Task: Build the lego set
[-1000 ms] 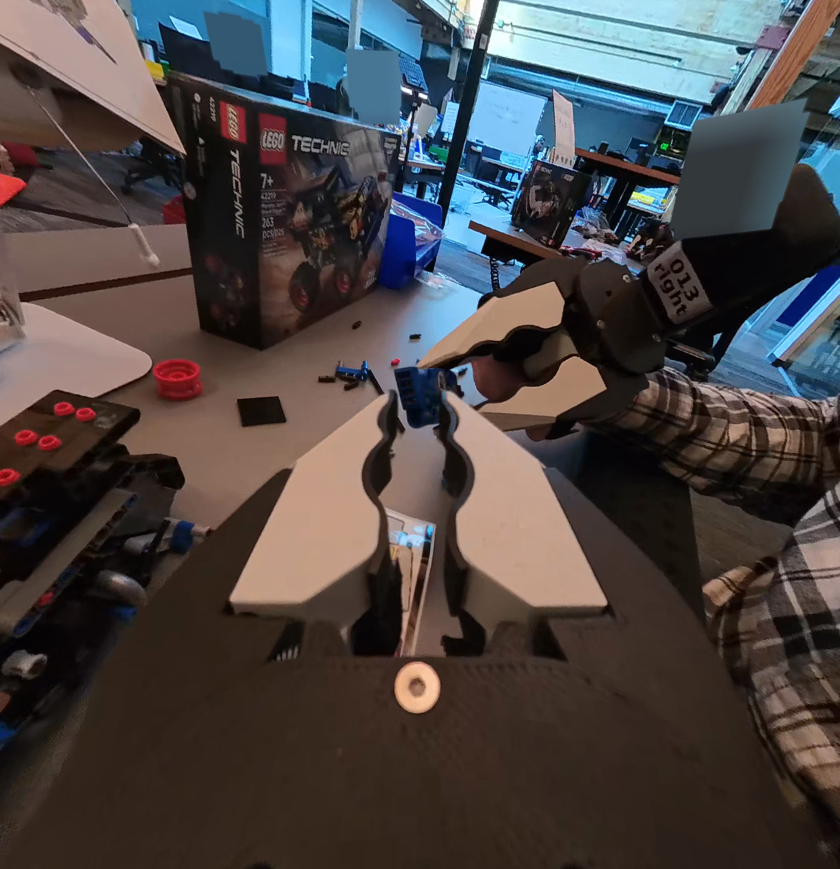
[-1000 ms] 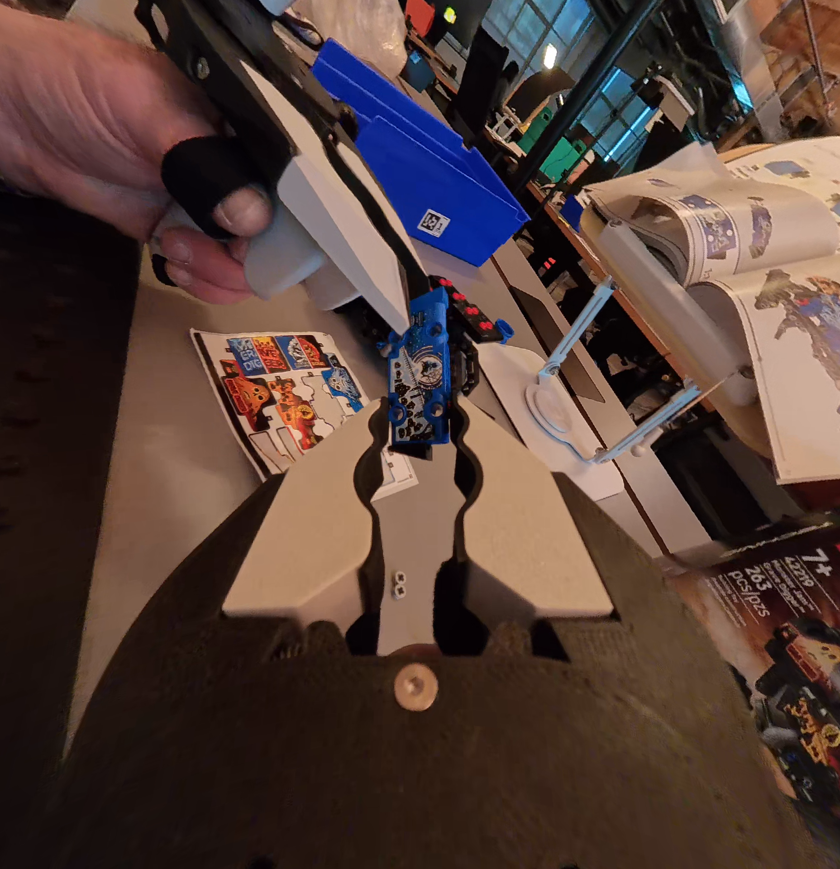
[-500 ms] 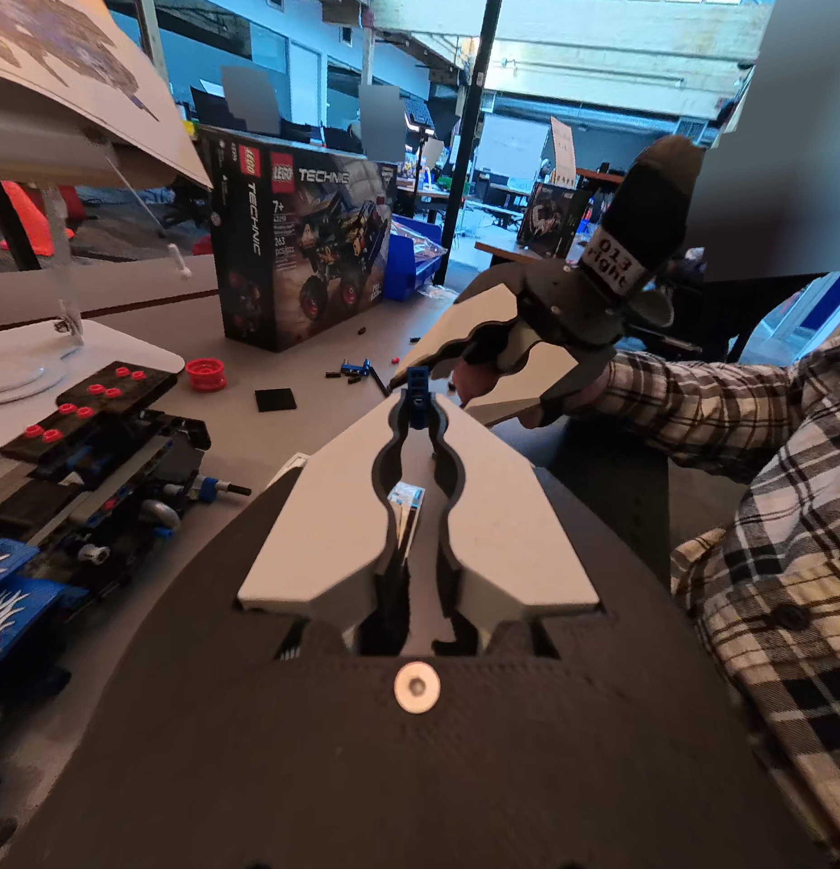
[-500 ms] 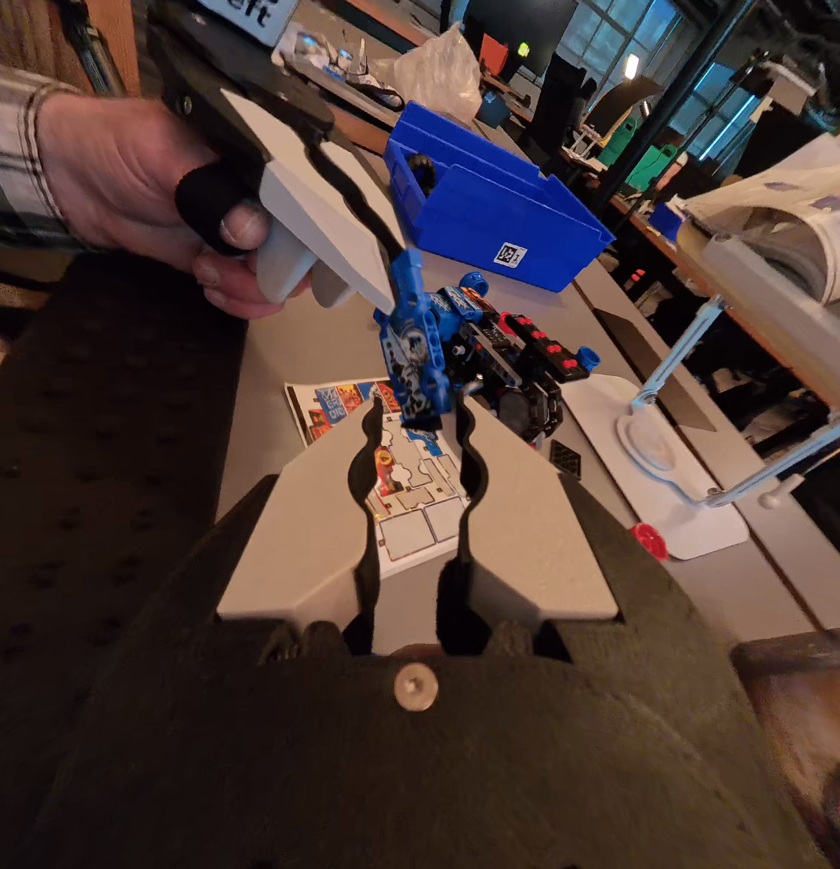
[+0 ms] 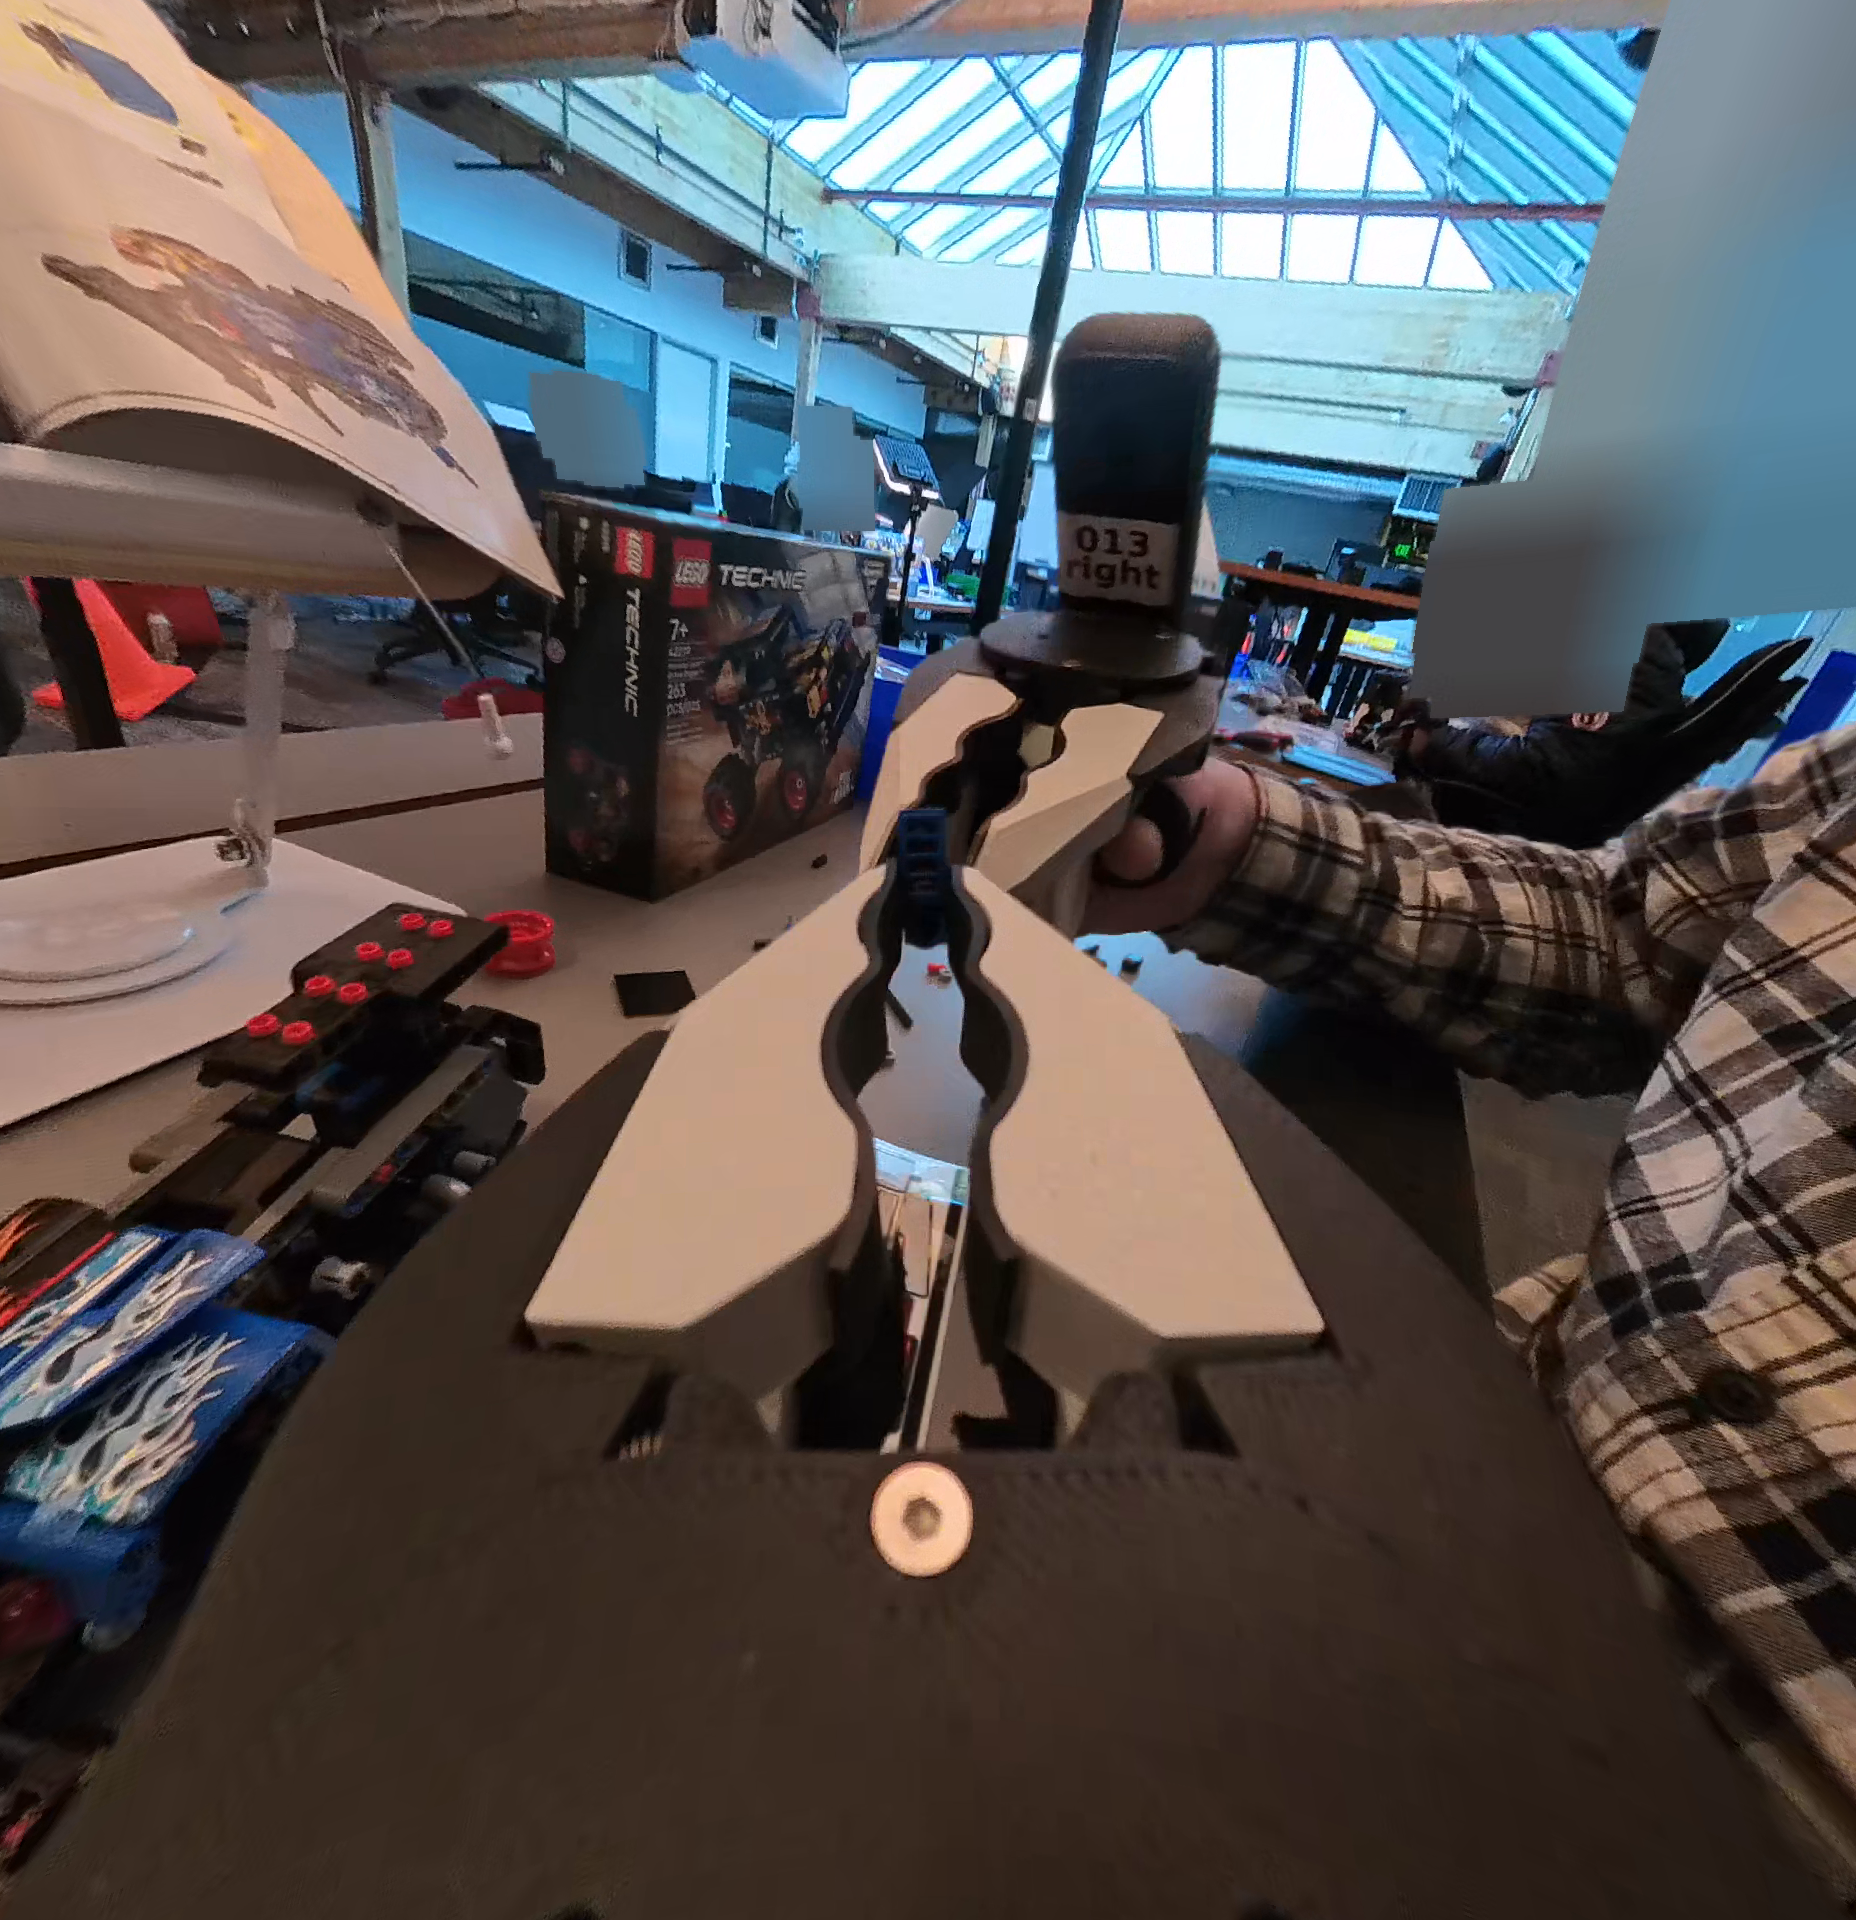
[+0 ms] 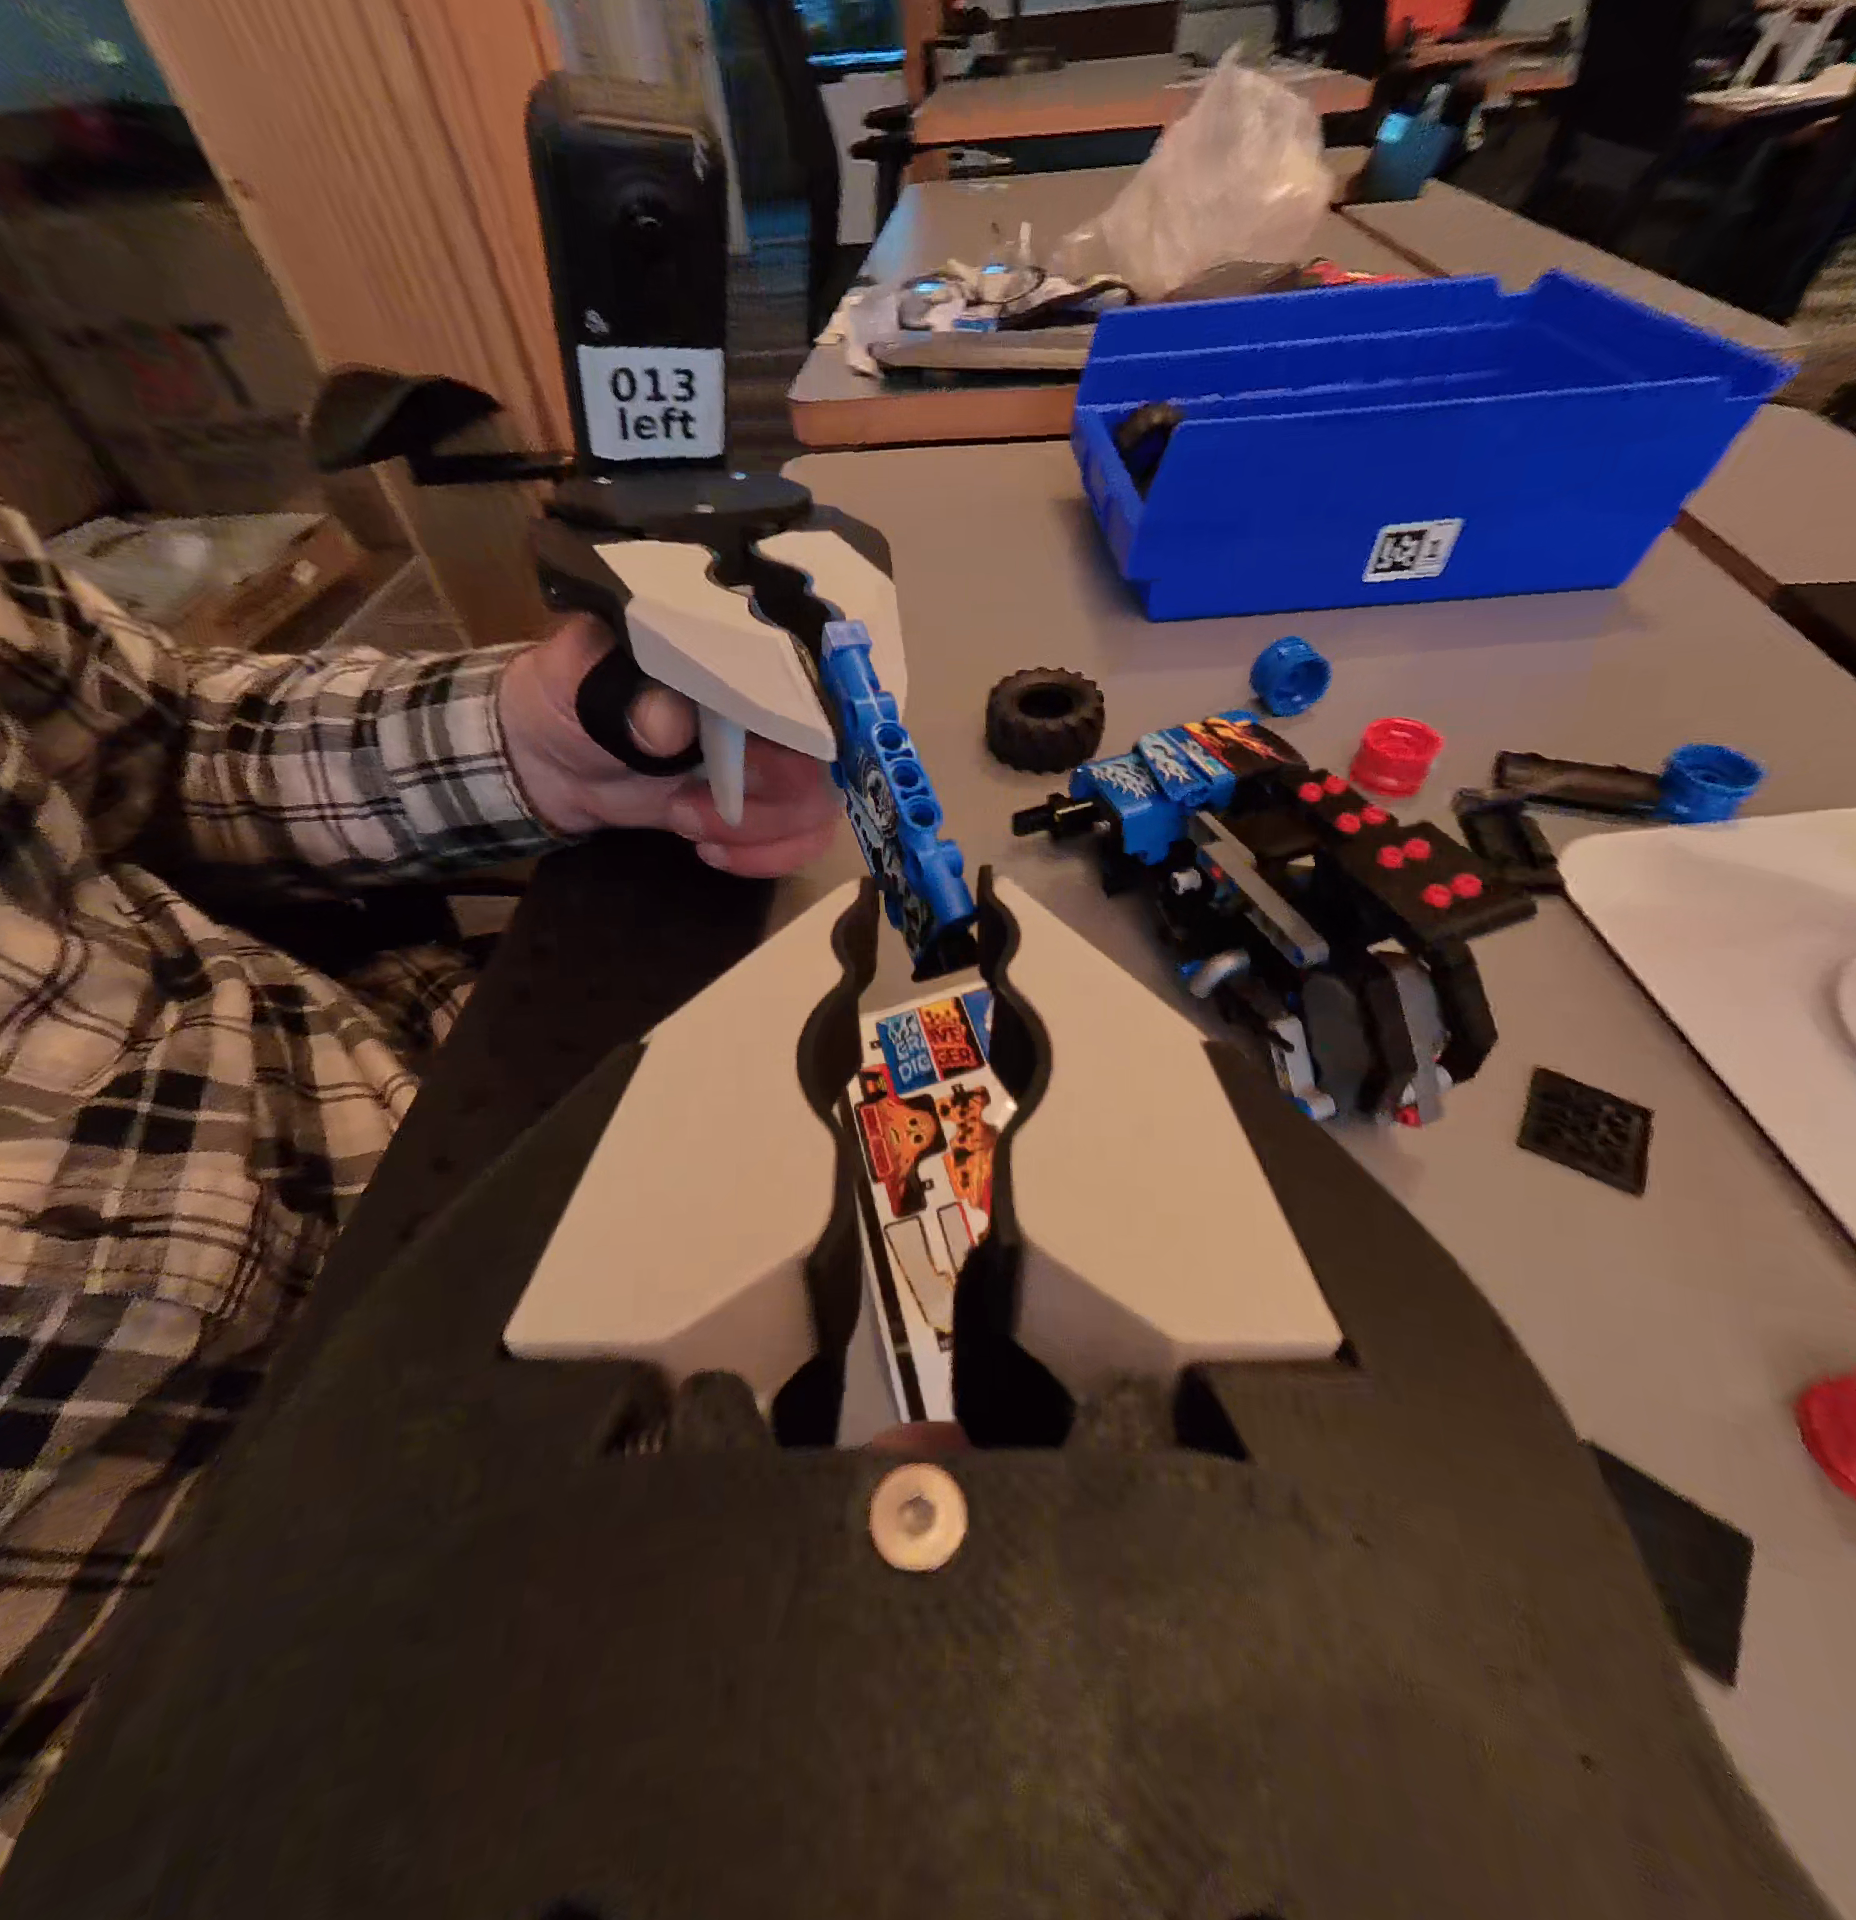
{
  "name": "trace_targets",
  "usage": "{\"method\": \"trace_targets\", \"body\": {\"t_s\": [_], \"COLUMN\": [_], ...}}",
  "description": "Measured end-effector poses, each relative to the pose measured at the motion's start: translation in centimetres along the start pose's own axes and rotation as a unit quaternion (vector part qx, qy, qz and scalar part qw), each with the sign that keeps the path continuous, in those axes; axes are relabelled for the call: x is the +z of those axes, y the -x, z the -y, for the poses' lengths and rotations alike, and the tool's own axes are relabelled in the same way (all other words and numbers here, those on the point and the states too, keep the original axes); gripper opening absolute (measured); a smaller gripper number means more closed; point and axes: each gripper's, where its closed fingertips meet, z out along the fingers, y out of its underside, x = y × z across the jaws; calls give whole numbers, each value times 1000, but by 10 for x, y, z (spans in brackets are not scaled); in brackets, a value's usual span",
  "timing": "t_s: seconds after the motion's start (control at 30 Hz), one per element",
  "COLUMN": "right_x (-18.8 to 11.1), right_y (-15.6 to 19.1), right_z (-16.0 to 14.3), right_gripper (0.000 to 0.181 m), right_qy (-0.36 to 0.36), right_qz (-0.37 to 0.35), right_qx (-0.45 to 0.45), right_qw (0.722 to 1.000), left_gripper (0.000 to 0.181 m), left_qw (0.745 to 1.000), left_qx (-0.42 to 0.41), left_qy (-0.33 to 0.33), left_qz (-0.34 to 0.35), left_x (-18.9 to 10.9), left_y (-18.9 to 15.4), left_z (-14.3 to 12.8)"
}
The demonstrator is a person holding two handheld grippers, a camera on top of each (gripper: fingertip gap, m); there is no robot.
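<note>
blue panel raised between both grippers, clear of the worktop

over the last second both grippers have swung upright and the blue panel [image 6: 893,800] has turned from flat-on to near edge-on. the left gripper [image 5: 922,883] has its fingers closed on one end of the panel; the right gripper [image 6: 929,914] has its fingers pinched on the other end. the panel hangs in the air, up and toward the person from the partly built truck [image 6: 1308,914]. judgement: the part is being re-oriented or handed over before fitting to the truck; neither grip should loosen until the other is secure.

around the truck: a black tyre [image 6: 1043,719] just beyond it, blue hub [image 6: 1290,675] and red hub [image 6: 1400,756] near, the blue bin [image 6: 1423,457] farther behind, a black grille tile [image 6: 1585,1129] at its near side. the sticker sheet [image 6: 929,1132] lies on the worktop [image 6: 1526,1351] under the right gripper. nothing stands between panel and truck.
</note>
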Motion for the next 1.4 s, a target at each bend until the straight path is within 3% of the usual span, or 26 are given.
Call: {"method": "trace_targets", "body": {"t_s": [0.37,1.4], "right_x": [2,-2], "right_y": [-8,1], "right_z": [-1,-11], "right_gripper": [11,6], "right_qy": [-70,-79], "right_qz": [48,65], "right_qx": [34,26], "right_qw": [996,994], "left_gripper": [8,11], "left_qw": [1000,1000], "left_qx": [-14,-8], "left_qy": [6,23], "left_qz": [10,11], "left_x": [1,5], "left_y": [12,11], "left_z": [-7,-15]}}
